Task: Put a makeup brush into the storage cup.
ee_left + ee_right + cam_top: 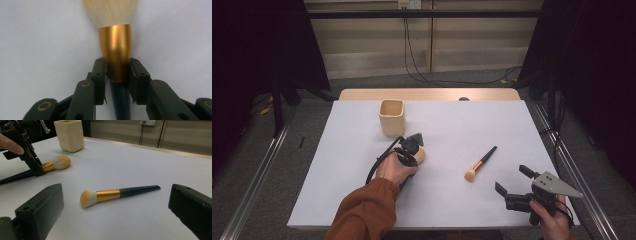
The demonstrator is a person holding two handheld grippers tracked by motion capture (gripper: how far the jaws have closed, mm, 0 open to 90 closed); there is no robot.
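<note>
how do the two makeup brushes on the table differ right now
The brush by the cup is clamped at its gold ferrule by the left hand-held gripper; the brush in the middle lies free on the white table, ahead of the open right hand-held gripper. The clamped one lies nearer the cream cup; the free one lies farther off. Both have pale bristles, gold ferrules and dark handles.

At centre frame we see a makeup brush with cream bristles, a glossy gold metal ferrule and a black tapered handle [115, 50], set against a white tabletop [462, 200]. Right of centre we find a second brush [480, 163] in the same cream, gold and black. Above, we note a pale cream square ceramic cup [391, 117]; lower left, a rust-orange sleeve [362, 215].
</note>
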